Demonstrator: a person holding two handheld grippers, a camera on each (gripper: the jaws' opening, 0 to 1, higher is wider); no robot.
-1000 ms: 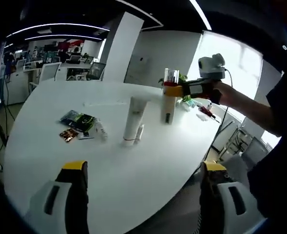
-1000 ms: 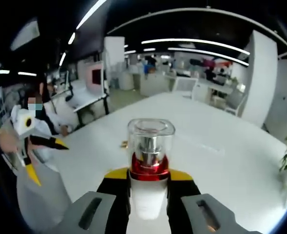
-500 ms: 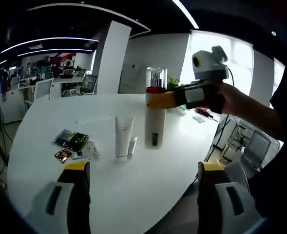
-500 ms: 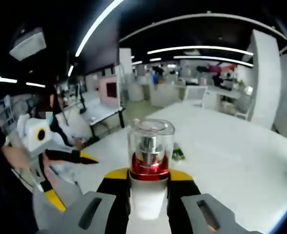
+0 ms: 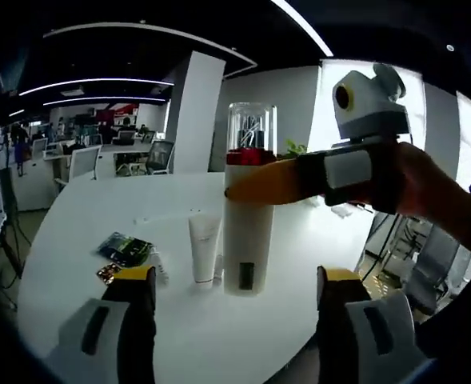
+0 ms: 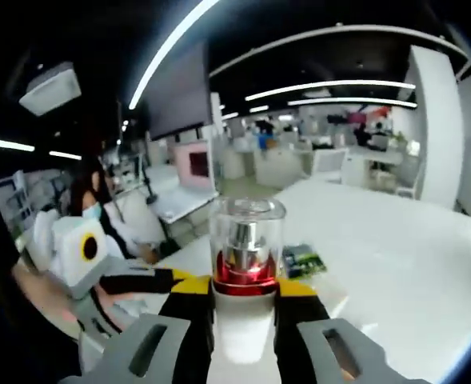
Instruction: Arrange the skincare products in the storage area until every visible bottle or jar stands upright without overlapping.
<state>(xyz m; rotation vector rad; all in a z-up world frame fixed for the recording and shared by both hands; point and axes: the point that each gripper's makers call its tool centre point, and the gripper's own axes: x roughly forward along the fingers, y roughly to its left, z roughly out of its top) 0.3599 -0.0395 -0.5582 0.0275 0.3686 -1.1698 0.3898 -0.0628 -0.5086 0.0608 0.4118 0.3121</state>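
Note:
A tall white pump bottle [image 5: 247, 232] with a red collar and a clear cap hangs upright just above the white table [image 5: 75, 240], close in front of me. My right gripper [image 5: 261, 182] is shut on its upper body, coming in from the right. In the right gripper view the same bottle [image 6: 247, 264] sits between the yellow-tipped jaws of my right gripper [image 6: 245, 308]. A white tube [image 5: 204, 248] stands cap down behind the bottle, with a small white stick leaning beside it. My left gripper [image 5: 230, 298] is open and holds nothing; it also appears in the right gripper view, left gripper [image 6: 151, 282].
Green and black sachets [image 5: 126, 249] and a small brown packet [image 5: 107, 274] lie on the table left of the tube. The same green packet [image 6: 301, 260] shows past the bottle. Small items sit at the table's far right edge. Office desks and chairs stand behind.
The right gripper has carried the pump bottle toward my left gripper, and it now looms much larger in front. The tube and sachets have stayed where they were.

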